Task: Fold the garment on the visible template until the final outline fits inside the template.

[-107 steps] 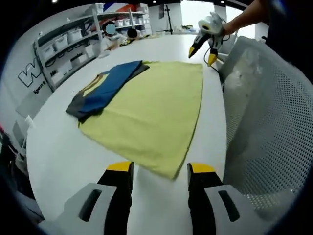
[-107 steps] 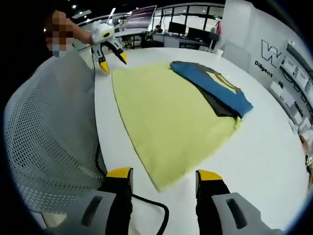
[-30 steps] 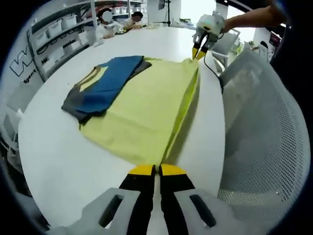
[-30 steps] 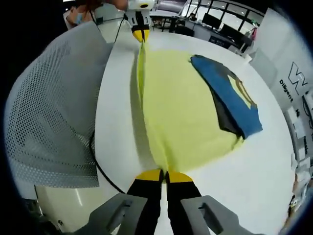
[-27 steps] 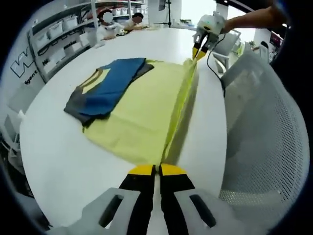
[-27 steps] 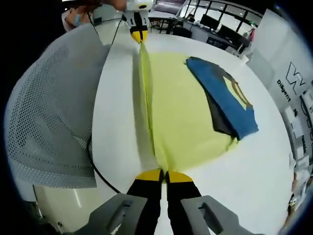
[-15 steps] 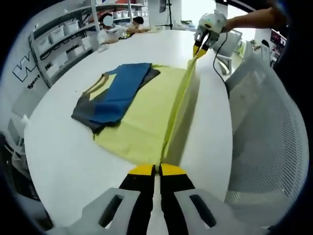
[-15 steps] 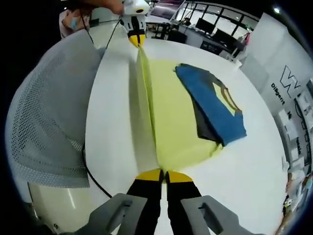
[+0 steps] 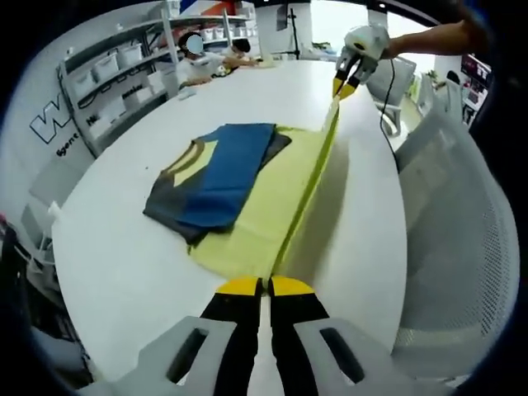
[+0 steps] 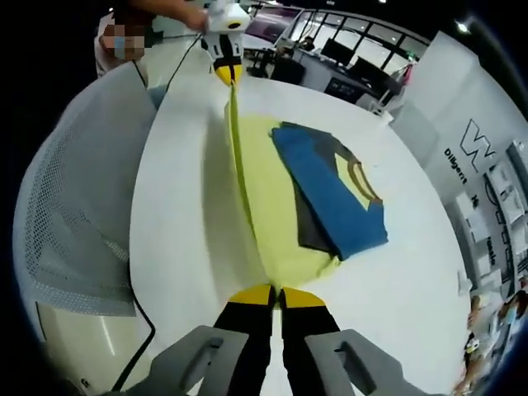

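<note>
A yellow-green garment lies on the white table, its near edge lifted into a taut line between both grippers. My left gripper is shut on one corner of it. My right gripper is shut on the other corner. In each view the other gripper holds the far end of the raised edge. A folded blue and dark grey shirt rests on the far part of the yellow garment.
A white mesh chair back stands close to the table's edge beside the lifted edge. Shelves with bins line a wall. People sit at the table's far end. A cable hangs by the table edge.
The lifted yellow edge has been carried further over the table toward the blue shirt, so less flat yellow cloth shows. Both grippers stay shut on their corners.
</note>
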A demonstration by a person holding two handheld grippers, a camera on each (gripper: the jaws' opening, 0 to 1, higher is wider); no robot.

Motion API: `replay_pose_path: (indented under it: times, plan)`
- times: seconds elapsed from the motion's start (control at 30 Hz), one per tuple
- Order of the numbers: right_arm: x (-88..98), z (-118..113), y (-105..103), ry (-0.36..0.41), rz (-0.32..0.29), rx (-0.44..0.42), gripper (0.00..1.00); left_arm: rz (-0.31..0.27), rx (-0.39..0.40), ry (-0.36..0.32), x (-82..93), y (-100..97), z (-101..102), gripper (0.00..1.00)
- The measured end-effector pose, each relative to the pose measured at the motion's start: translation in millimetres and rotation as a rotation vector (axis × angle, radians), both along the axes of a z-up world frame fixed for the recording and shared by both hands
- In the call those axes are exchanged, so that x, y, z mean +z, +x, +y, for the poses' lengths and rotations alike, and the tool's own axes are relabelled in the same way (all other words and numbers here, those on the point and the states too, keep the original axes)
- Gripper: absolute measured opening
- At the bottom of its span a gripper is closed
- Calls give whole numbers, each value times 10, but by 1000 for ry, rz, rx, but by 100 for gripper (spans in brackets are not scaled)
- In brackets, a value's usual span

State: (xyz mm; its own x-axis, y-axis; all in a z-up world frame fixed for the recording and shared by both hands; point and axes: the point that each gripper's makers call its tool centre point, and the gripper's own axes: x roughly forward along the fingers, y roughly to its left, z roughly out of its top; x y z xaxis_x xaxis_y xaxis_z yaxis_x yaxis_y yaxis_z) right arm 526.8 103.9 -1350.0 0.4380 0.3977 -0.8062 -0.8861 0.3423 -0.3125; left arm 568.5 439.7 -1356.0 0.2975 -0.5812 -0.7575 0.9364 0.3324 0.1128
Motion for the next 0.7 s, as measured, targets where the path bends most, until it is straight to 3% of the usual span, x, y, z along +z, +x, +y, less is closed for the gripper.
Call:
replay_pose_path:
  times: [0.7]
  plan:
    - [482,-46,472,17,-98,-19,0,-82,49,-61,489,478,-46,3]
